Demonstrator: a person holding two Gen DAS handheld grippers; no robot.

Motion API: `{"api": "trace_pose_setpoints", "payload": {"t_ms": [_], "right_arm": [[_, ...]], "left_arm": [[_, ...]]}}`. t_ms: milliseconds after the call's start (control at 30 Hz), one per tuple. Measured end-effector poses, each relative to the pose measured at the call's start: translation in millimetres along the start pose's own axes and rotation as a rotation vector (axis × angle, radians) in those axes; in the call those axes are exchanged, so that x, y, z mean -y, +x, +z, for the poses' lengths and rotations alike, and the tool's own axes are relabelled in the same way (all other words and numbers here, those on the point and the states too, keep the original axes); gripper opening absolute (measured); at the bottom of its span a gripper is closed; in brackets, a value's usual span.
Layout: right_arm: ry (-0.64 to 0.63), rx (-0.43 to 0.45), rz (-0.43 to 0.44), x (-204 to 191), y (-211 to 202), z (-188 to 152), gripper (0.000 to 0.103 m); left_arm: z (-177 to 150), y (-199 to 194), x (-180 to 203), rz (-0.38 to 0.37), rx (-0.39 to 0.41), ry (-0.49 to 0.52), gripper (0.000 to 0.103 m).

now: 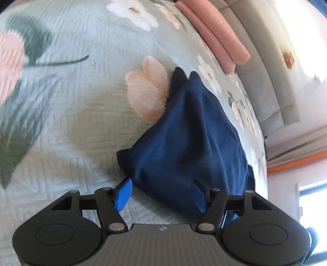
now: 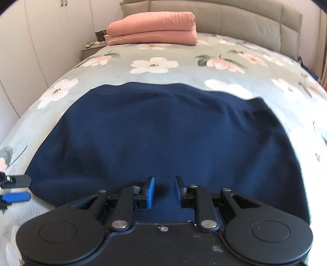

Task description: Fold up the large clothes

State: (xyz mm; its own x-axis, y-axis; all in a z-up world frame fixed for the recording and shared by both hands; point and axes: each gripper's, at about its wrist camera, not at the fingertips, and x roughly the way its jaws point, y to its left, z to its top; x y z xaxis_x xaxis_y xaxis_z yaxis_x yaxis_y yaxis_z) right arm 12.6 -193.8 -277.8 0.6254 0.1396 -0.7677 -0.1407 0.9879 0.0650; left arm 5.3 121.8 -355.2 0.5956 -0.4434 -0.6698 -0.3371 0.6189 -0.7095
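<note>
Left wrist view: camera mounted behind the left gripper [image 1: 161, 194], looking forward and downward along its fingers; it sits close over the floral bedspread [image 1: 71, 122], rolled so that the padded headboard [image 1: 263, 81] runs down the right edge; the near corner of the navy garment [image 1: 184, 143] fills the centre. Right wrist view: camera behind the right gripper [image 2: 164, 193], level, facing up the bed toward the headboard [image 2: 224, 16], low and close over the navy garment [image 2: 163, 133]. Shared field: the garment, the bedspread, the folded pink blanket [image 2: 152, 28] and the headboard; the left gripper's fingers [image 2: 16, 196] enter the right view's left edge.
</note>
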Motion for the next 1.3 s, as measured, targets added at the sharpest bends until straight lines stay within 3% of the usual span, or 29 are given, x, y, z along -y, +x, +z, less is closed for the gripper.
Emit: {"api": "trace_pose_setpoints", "payload": {"t_ms": [100,300,467,600,633,667,733,800,900,933,1033,1100,1200,1300], "right_arm": [[-0.019,0.008,0.011,-4.3,13.4,-1.7,0.025],[0.006,-0.02,0.007,5.6,24.1,0.3,0.025],[-0.009,0.046,0.007,-3.7,8.5,9.5,0.025],[-0.048,0.048,-0.049,-16.6,18.5,6.5,0.023],[-0.044,0.036,-0.045,-17.1,22.3,3.7,0.019],[-0.047,0.025,-0.045,-18.2,26.2,0.2,0.017],[-0.055,0.01,-0.056,-19.9,31.1,-4.8,0.017],[-0.042,0.0,-0.062,-18.0,30.6,-4.7,0.013],[-0.034,0.071,-0.121,-14.0,10.7,2.1,0.009],[-0.03,0.071,-0.09,-11.3,10.7,1.8,0.009],[-0.052,-0.041,0.015,-11.0,39.1,-14.2,0.006],[-0.06,0.01,0.027,-7.3,42.3,-26.6,0.006],[0.09,0.018,0.122,20.0,40.3,-29.2,0.006],[0.271,0.005,0.247,58.9,37.7,-31.5,0.006]], "left_arm": [[2.4,18.8,-10.9,-0.045,0.006,-0.096,0.066],[-2.5,42.1,-34.9,-0.137,0.099,-0.318,0.067],[1.6,65.8,-15.7,-0.166,0.119,-0.235,0.079],[3.1,76.0,-0.5,-0.157,0.147,-0.201,0.078],[2.7,76.7,1.1,-0.16,0.15,-0.204,0.071],[2.4,79.6,1.9,-0.163,0.144,-0.207,0.049],[2.3,91.9,-0.6,-0.186,0.107,-0.237,0.022],[3.4,96.5,-0.5,-0.21,0.115,-0.255,0.019],[7.7,89.3,13.7,-0.222,0.136,-0.176,0.016],[8.5,83.6,22.4,-0.239,0.152,-0.136,0.015],[11.8,71.8,63.0,-0.303,0.173,-0.008,0.015],[7.6,70.2,100.9,-0.335,0.173,0.114,0.015],[-7.1,77.5,165.5,-0.393,0.156,0.303,0.015],[-29.9,97.7,214.5,-0.443,0.103,0.398,0.015]]}}
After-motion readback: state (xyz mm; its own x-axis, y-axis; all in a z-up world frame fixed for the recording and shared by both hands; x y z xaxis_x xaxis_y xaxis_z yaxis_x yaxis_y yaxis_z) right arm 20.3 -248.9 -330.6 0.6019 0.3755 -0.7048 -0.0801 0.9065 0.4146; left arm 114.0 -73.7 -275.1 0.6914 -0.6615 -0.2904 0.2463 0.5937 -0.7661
